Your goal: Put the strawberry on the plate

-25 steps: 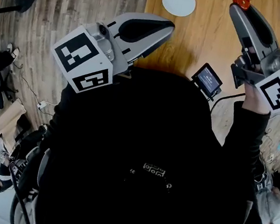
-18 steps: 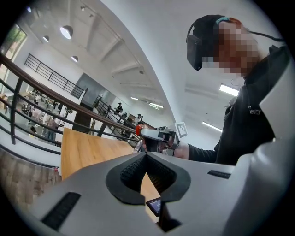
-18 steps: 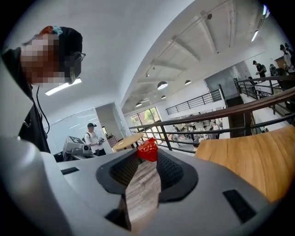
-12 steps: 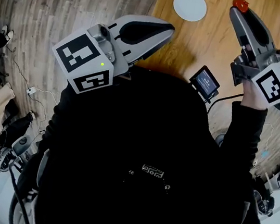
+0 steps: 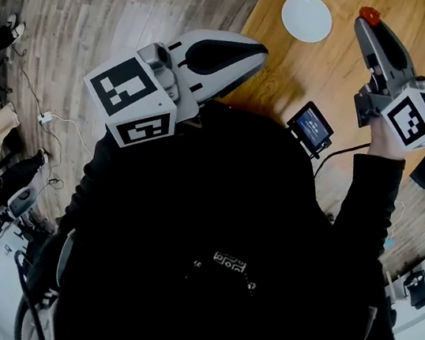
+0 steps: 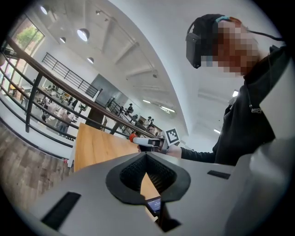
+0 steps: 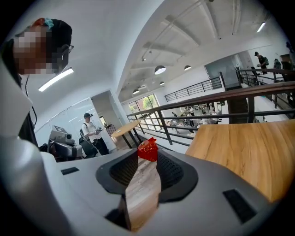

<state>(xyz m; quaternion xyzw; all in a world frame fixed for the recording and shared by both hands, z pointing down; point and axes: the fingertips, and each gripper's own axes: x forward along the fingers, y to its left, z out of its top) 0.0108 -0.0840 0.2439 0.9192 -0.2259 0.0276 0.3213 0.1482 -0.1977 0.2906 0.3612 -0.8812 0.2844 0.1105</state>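
My right gripper (image 5: 369, 20) is held out over the wooden table (image 5: 324, 71), shut on a small red strawberry (image 5: 370, 15) at its tips. In the right gripper view the strawberry (image 7: 148, 150) is pinched between the two dark pads, in the air. The round white plate (image 5: 307, 17) lies on the table to the left of the strawberry, with nothing on it. My left gripper (image 5: 259, 50) hangs over the table's near left edge, shut and holding nothing. In the left gripper view its pads (image 6: 138, 167) meet at the tips, and the right gripper (image 6: 148, 144) with the strawberry (image 6: 133, 136) shows beyond.
A small device with a lit screen (image 5: 313, 125) sits by the table's near edge, close to my body. Wood-plank floor (image 5: 100, 19) lies left of the table, with cables on it. A dark railing (image 7: 203, 115) and another table with people stand beyond.
The head view has shifted, so plate and table sit further right and lower. The right gripper still holds the strawberry, now nearer the plate. The left gripper has barely moved.
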